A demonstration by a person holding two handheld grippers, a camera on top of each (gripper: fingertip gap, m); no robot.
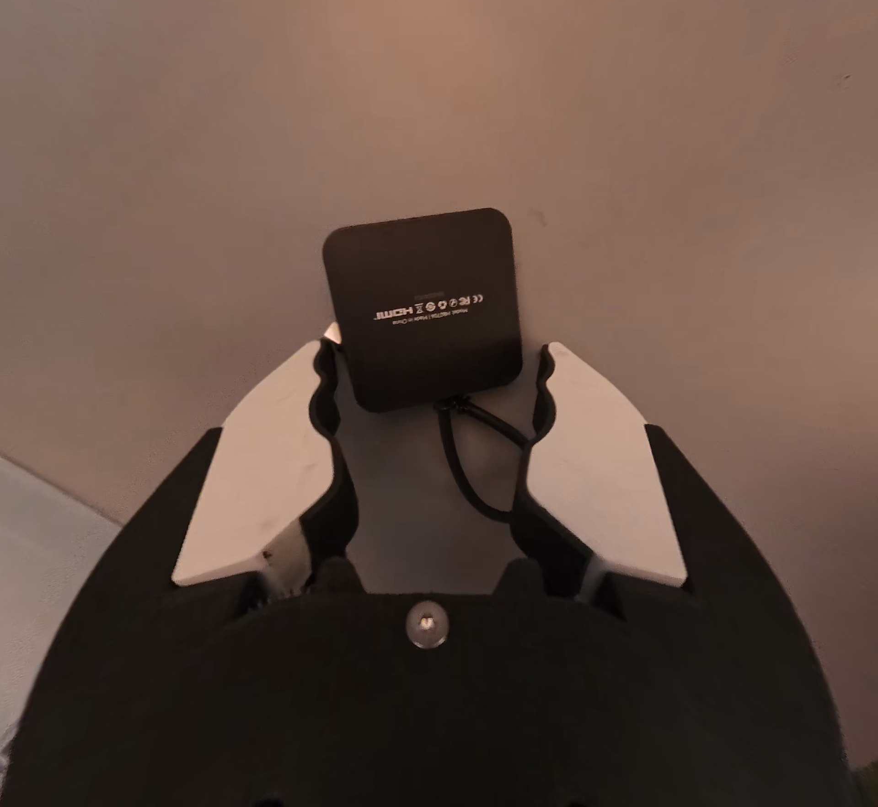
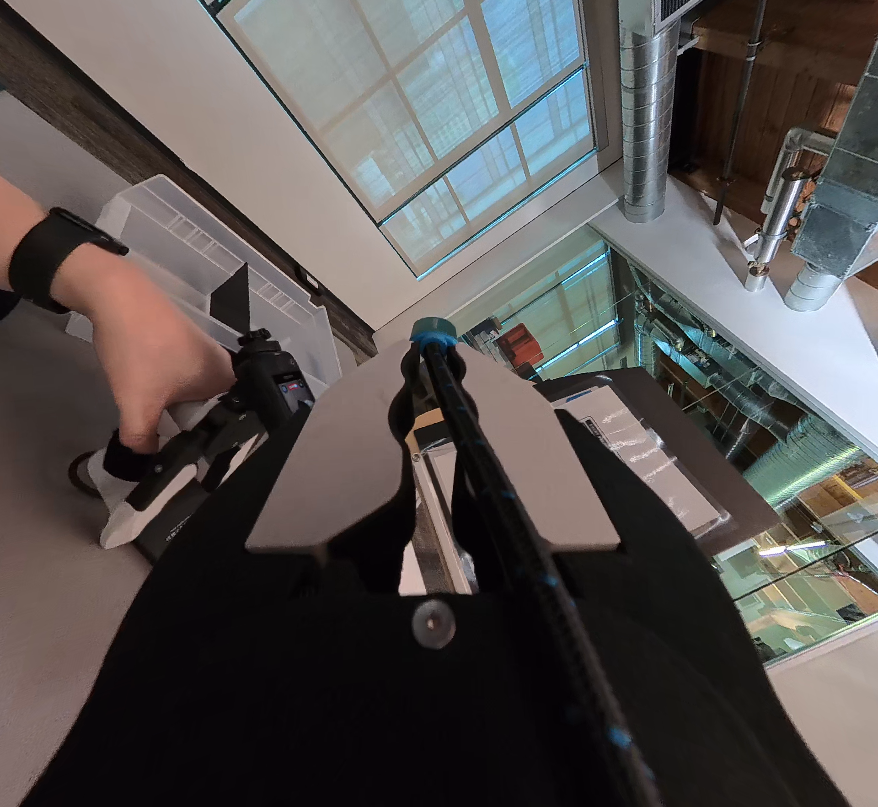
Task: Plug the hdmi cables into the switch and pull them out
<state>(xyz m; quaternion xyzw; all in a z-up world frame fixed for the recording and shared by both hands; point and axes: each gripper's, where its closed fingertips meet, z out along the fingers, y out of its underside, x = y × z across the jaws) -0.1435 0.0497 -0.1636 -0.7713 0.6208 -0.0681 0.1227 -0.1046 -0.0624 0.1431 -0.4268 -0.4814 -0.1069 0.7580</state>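
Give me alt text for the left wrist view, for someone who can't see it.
An open gripper reaches toward a black square switch lying on a plain pale table, its fingers either side of the switch's near edge. A thin black cord loops from that edge back between the fingers.

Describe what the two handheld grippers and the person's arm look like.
Each gripper, left gripper and right gripper, has a matte black body, a silver screw, flat white fingers and wavy black pads. The wrist wears a black watch band.
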